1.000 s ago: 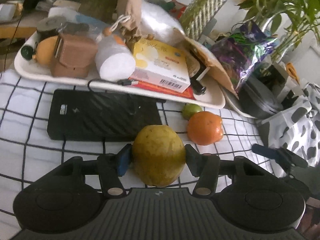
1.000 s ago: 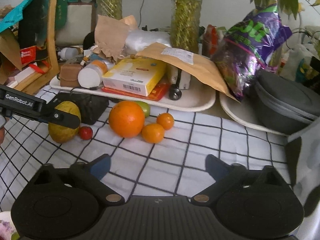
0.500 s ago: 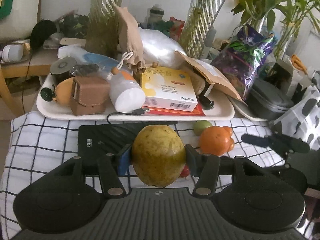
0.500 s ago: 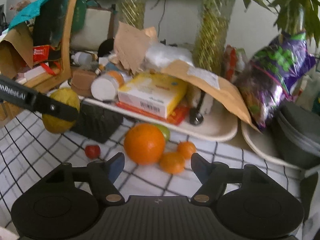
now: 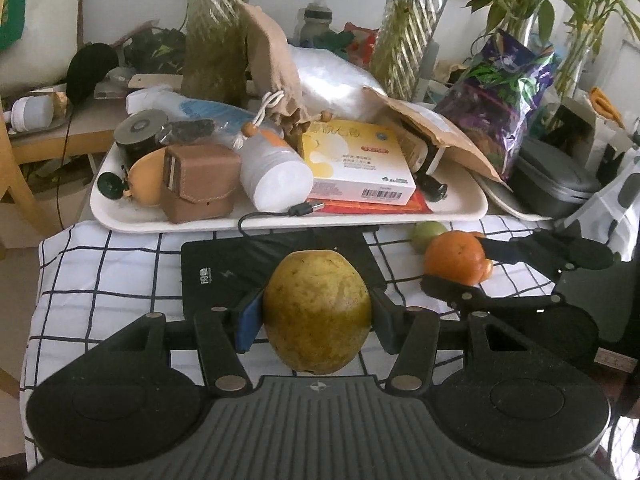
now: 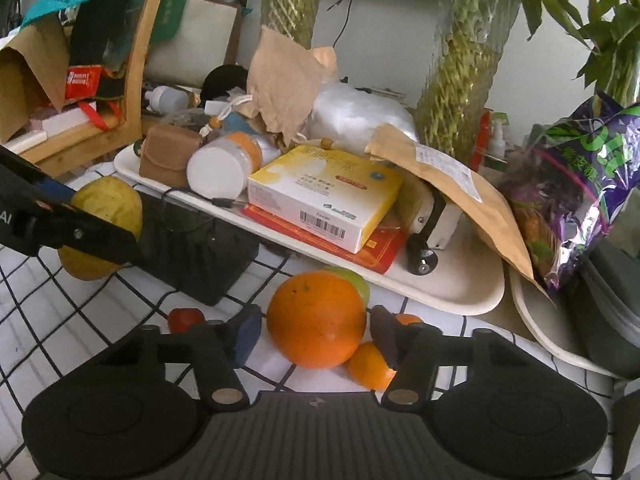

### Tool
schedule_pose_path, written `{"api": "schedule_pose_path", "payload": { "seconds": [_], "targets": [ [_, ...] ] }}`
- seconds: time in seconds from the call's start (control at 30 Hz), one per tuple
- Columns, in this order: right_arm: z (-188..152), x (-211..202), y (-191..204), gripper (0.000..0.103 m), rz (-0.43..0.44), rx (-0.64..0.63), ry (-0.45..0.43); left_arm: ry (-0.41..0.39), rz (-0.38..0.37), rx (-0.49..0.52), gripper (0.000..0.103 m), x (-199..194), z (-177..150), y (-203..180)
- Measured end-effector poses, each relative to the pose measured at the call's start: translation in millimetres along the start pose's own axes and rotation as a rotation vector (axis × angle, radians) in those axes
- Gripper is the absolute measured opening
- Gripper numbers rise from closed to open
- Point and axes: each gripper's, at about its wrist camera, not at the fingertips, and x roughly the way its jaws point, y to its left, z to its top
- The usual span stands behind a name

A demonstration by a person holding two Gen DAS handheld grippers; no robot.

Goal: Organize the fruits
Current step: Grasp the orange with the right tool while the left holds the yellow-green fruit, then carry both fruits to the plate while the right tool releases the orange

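My left gripper (image 5: 316, 316) is clamped on the big yellow-green fruit (image 5: 316, 312), one pad on each flank, holding it clear above the checked cloth (image 5: 100, 272) with the black slab (image 5: 236, 256) behind it. My right gripper (image 6: 314, 334) is spread wide around the orange (image 6: 316, 318), which sits on the cloth between the fingers; I see a sliver of daylight on each side, so I judge the pads are not touching it yet.

To take the orange well, I want the pads to meet it at its widest part, level and square, so it does not squirt forward as they close. The right finger is the worry: a small tangerine (image 6: 370, 365) lies just beside the orange, touching or nearly touching it, right under that finger, and a second one (image 6: 407, 319) peeks out behind the fingertip. I think I should close slowly and lift straight up, so the small ones are not pinched or sent rolling. A green fruit (image 6: 354, 280) sits just behind the orange, against the tray (image 6: 460, 292) edge, and a little red one (image 6: 185, 317) lies to the left, outside my left-hand finger. Meanwhile I hold the yellow-green fruit steady.
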Motion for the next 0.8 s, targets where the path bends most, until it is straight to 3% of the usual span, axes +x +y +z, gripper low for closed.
{"api": "schedule_pose_path", "payload": {
  "seconds": [0.2, 0.43, 0.8],
  "targets": [
    [4.8, -8.5, 0.0, 0.053, -0.006, 0.001, -0.002, 0.006, -0.006, 0.004, 0.054, -0.6, -1.8, -0.9],
    [15.7, -47.0, -4.5, 0.053, 0.024, 0.039, -0.052, -0.010, -0.019, 0.023, 0.054, -10.8, -3.9, -13.8],
    [7.0, -102.2, -8.6, 0.053, 0.077, 0.080, -0.050, -0.021, -0.038, 0.070, 0.054, -33.8, -17.5, -31.0]
  ]
}}
